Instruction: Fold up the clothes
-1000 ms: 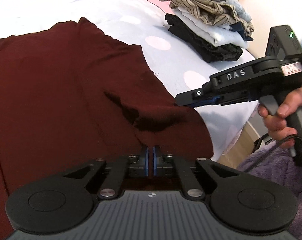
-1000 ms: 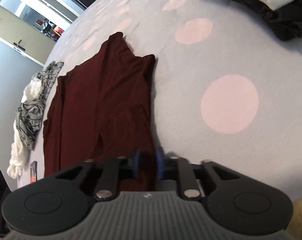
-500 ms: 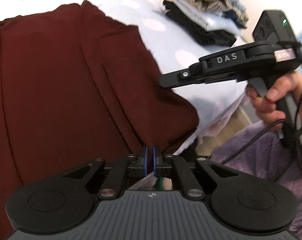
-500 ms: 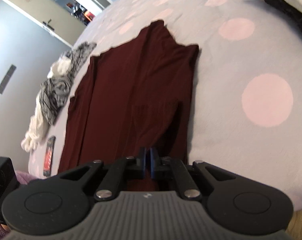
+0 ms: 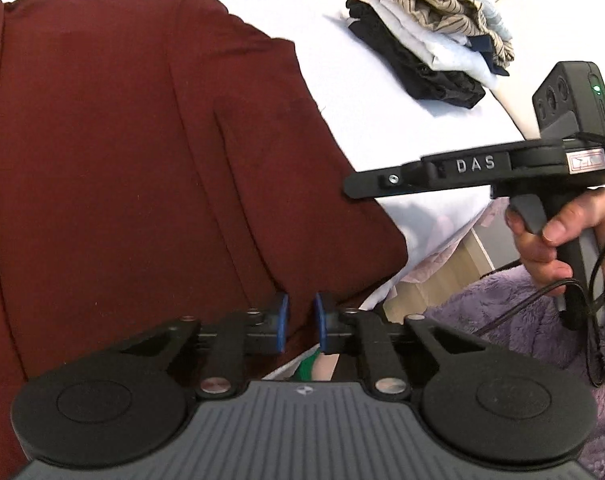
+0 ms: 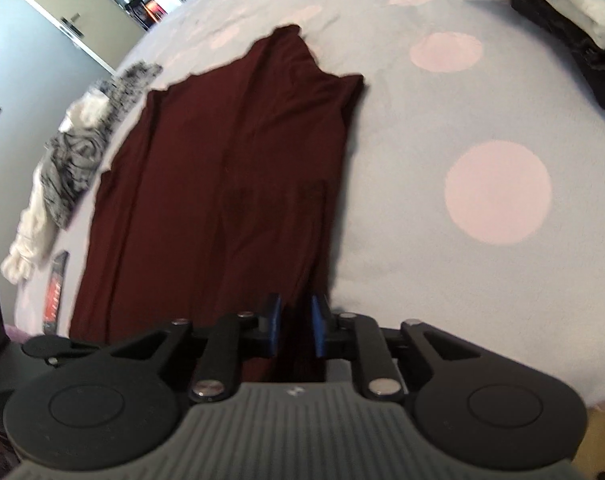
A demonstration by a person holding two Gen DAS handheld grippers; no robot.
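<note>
A dark red garment [image 5: 142,152] lies spread lengthwise on the pale dotted bed [image 6: 482,280], smooth apart from a few long creases. My left gripper [image 5: 300,322] is at the garment's near hem, by the bed's edge. Its jaws are opening, and the blue pads [image 5: 281,320] stand apart with cloth in the gap, not pressed. My right gripper [image 6: 295,326] is at the hem's right corner. Its jaws are opening too, with dark red garment [image 6: 230,184] cloth loose between them. From the left wrist view, the right gripper [image 5: 354,186] hovers over that corner, held by a hand [image 5: 558,240].
A stack of folded clothes [image 5: 430,36] sits at the far right of the bed. A crumpled grey-and-white garment [image 6: 74,160] and a small flat dark object [image 6: 54,292] lie to the left of the red one. Wooden floor [image 5: 434,280] shows past the bed's edge.
Half a second ago both grippers were shut on the hem; now their pads have parted. The fold near the right corner has been pulled flat and the garment lies straighter.
</note>
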